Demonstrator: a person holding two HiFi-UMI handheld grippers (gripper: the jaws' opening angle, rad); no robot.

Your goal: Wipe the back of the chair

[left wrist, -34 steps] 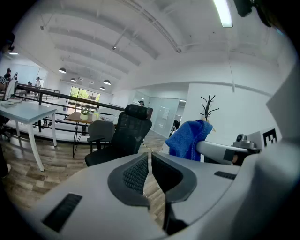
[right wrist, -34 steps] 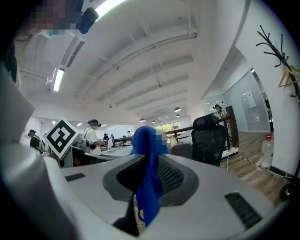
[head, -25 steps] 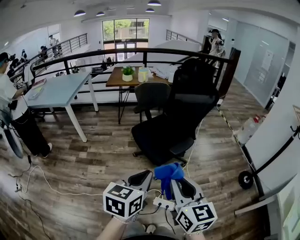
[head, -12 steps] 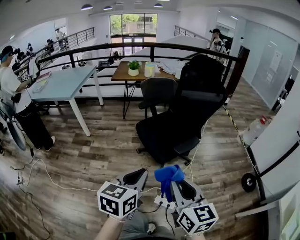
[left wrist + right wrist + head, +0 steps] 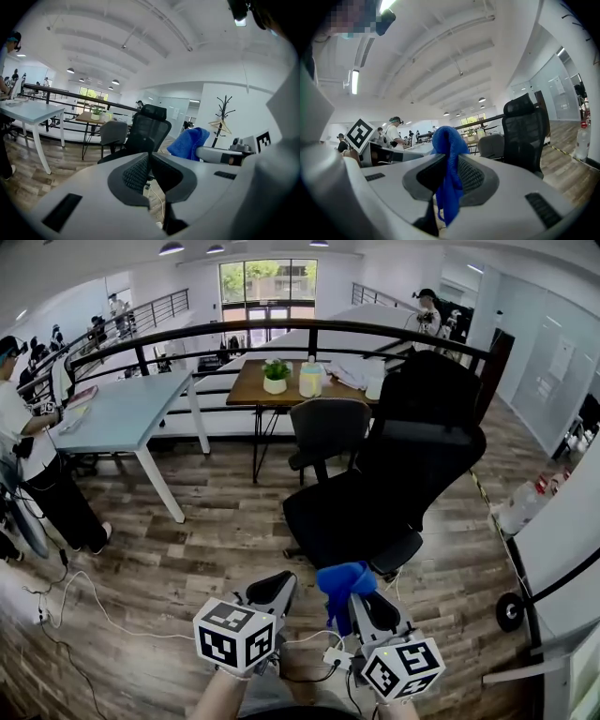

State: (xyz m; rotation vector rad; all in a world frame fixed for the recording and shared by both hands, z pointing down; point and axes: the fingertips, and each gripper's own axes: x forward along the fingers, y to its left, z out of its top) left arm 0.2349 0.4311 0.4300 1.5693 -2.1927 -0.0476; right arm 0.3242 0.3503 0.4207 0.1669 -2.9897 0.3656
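Right gripper view: right tool (image 5: 448,174) pinches cloth (image 5: 446,139); head view: whole chair (image 5: 398,486)

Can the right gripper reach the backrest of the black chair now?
Probably not yet: the right gripper, shut on the blue cloth, hangs short of the black chair; only floor between.

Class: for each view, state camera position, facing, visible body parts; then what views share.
Head view: on the head, facing down at black chair; left gripper, right gripper show.
Left gripper view: on left gripper, facing chair; shut, empty jaws show.
Right gripper view: on right gripper, facing chair; jaws shut on blue cloth.
Shared: all show chair and cloth.
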